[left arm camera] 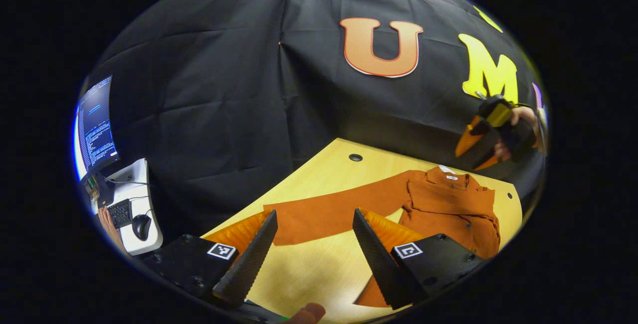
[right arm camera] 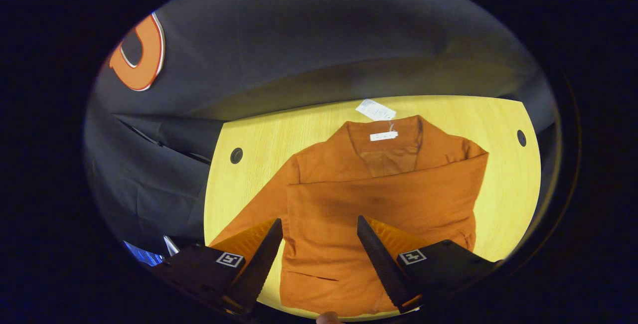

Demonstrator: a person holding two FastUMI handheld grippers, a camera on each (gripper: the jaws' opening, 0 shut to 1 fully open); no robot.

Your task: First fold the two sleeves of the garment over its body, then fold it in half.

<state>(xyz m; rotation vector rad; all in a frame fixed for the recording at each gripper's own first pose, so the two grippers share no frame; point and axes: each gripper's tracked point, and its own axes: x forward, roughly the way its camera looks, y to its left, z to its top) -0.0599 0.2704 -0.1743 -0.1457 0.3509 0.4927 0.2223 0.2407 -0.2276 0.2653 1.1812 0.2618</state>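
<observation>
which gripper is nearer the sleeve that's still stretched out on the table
Left. The left gripper hangs open right over the outstretched sleeve, its fingers either side of it. The right gripper is open above the shirt's body, away from that sleeve.

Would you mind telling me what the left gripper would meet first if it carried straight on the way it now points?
Most likely the outstretched sleeve of the orange garment, lying flat on the wooden table between and just beyond the open left gripper. Depth is unclear, so bare tabletop may come first.
</observation>
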